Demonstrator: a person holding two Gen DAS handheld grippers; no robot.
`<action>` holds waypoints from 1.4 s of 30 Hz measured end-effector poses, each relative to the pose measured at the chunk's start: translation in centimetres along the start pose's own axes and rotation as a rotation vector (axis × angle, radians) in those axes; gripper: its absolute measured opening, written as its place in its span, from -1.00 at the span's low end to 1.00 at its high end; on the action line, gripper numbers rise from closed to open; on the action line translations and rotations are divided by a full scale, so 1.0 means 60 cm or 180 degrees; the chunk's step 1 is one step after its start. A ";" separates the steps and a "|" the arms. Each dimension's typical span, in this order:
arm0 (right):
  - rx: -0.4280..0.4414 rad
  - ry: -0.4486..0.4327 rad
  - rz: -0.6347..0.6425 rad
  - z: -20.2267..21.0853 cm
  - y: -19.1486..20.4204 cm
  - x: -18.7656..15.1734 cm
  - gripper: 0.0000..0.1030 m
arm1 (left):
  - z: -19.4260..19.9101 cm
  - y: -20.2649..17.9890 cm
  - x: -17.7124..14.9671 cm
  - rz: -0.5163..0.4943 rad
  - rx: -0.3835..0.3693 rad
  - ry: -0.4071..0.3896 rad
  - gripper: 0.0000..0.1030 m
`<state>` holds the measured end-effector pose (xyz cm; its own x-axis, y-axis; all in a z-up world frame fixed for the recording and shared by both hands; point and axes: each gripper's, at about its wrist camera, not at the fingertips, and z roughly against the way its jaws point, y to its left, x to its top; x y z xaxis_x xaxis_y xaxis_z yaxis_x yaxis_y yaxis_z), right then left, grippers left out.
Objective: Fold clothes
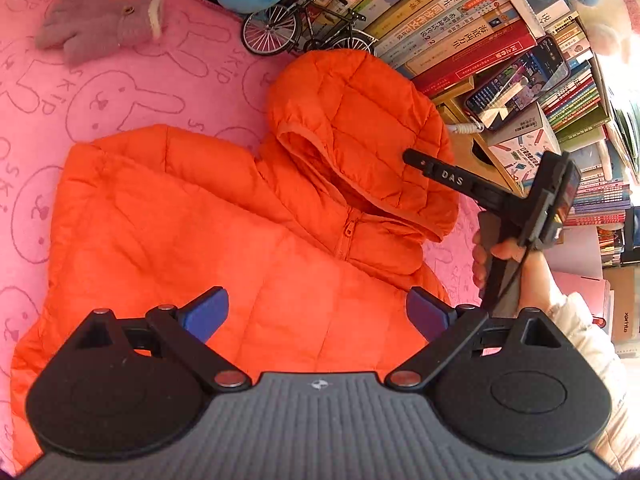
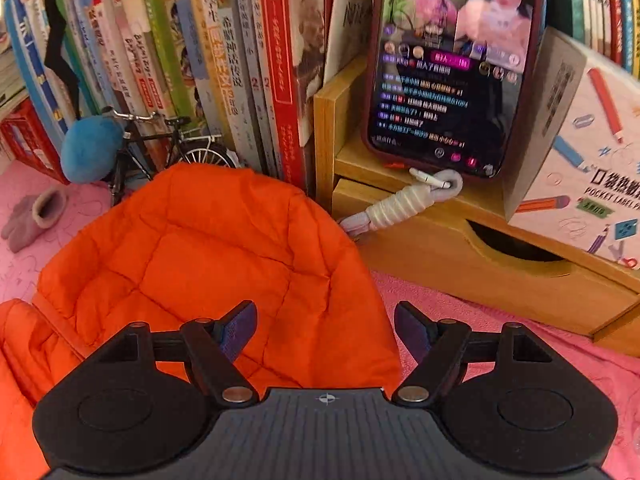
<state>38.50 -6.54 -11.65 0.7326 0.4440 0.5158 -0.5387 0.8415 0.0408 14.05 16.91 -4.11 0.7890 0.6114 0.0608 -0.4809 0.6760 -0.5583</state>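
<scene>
An orange quilted puffer jacket lies on a pink rabbit-print cloth, zipped up, with its hood pointing at the books. My left gripper hovers open over the jacket's chest with nothing between its blue pads. The other gripper, held by a hand, reaches over the hood's right side in the left wrist view. In the right wrist view the right gripper stands open just above the hood, near its right edge.
A row of books stands behind the jacket. A toy bicycle, a blue plush and a grey glove sit at the back left. A phone with a cable leans on a wooden drawer box at right.
</scene>
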 end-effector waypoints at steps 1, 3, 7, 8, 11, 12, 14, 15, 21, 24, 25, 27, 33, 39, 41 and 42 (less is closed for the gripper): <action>0.0033 0.0054 -0.0029 -0.008 0.000 0.001 0.21 | -0.003 0.006 -0.006 0.0094 -0.0078 0.0055 0.89; 0.0054 0.0015 0.0053 -0.006 0.011 0.000 -0.45 | -0.004 0.022 -0.011 0.0339 -0.0324 0.0087 0.89; -0.0197 -0.0477 0.1066 0.063 0.086 -0.040 -0.74 | -0.002 0.079 -0.005 0.1299 -0.1343 -0.0046 0.96; -0.0242 -0.0612 0.1307 0.085 0.104 -0.054 -0.75 | -0.002 0.091 -0.002 0.1498 -0.1567 -0.0094 0.96; -0.0296 -0.1004 0.1862 0.160 0.148 -0.099 -0.76 | 0.007 0.105 0.020 0.1730 -0.1872 -0.0281 1.00; -0.0298 -0.1120 0.2019 0.185 0.160 -0.113 -0.76 | 0.013 0.104 0.032 0.1709 -0.1880 -0.0329 1.00; -0.0295 -0.1322 0.2325 0.230 0.182 -0.142 -0.76 | 0.022 0.099 0.052 0.1632 -0.1876 -0.0384 1.00; -0.0289 -0.1412 0.2480 0.250 0.192 -0.158 -0.76 | 0.027 0.095 0.061 0.1584 -0.1882 -0.0409 1.00; -0.0233 -0.1505 0.3081 0.294 0.226 -0.229 -0.78 | 0.047 0.065 0.087 0.1283 -0.1834 -0.0496 1.00; -0.0227 -0.1494 0.3309 0.303 0.235 -0.257 -0.79 | 0.037 0.044 0.085 0.0963 -0.1498 -0.0448 1.00; -0.0225 -0.1491 0.3385 0.306 0.238 -0.267 -0.79 | 0.029 0.039 0.081 0.0877 -0.1330 -0.0392 1.00; -0.0221 -0.1482 0.3537 0.312 0.245 -0.285 -0.79 | 0.012 0.033 0.067 0.0738 -0.1038 -0.0303 1.00; -0.0258 -0.1440 0.3911 0.332 0.255 -0.341 -0.79 | -0.001 0.031 0.013 0.0803 -0.0489 -0.0451 0.32; -0.0390 -0.1354 0.4291 0.349 0.241 -0.419 -0.79 | 0.016 0.028 -0.052 0.0596 -0.0239 -0.0414 0.26; -0.0412 -0.1320 0.4416 0.351 0.239 -0.441 -0.79 | 0.020 0.029 -0.072 0.0520 -0.0127 -0.0350 0.26; -0.0414 -0.1300 0.4459 0.350 0.239 -0.449 -0.79 | 0.021 0.032 -0.080 0.0503 -0.0090 -0.0321 0.26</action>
<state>2.28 -12.91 -7.00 -0.5254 0.8069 0.2699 -0.6388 -0.1645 -0.7516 8.88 15.79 -4.41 0.6614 0.7482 0.0522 -0.5839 0.5573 -0.5903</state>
